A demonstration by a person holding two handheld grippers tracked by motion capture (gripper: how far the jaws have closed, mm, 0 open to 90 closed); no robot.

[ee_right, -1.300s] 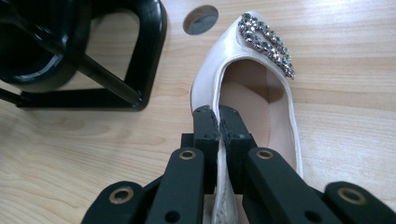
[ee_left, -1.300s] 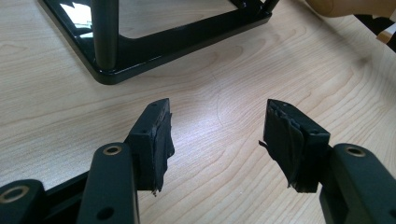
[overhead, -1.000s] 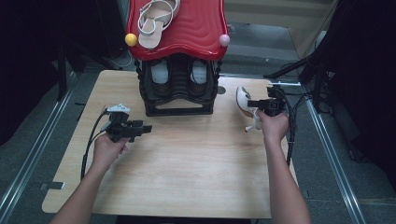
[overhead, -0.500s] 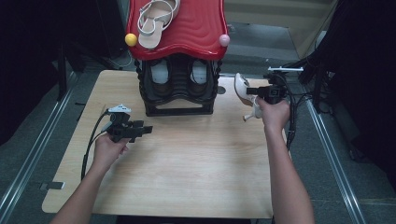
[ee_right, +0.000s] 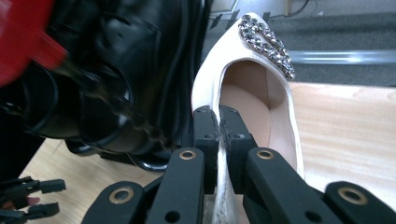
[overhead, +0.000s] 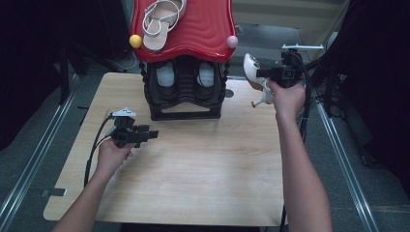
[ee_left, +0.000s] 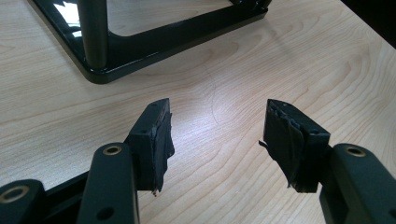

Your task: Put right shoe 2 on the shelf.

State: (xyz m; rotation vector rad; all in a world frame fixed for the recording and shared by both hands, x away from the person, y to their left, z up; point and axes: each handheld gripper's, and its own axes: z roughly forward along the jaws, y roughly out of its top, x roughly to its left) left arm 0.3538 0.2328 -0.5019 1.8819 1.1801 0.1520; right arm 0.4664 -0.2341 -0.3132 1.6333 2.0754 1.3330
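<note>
Shoe [ee_right: 261,93] rim pinched btwn right gripper [ee_right: 218,135] fingers.

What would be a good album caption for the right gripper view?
Right gripper pinching the side wall of a white jewelled shoe beside a black shoe rack.

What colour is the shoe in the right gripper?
The shoe is cream white, with a silvery rhinestone trim on the toe; the right gripper view shows it best.
</note>
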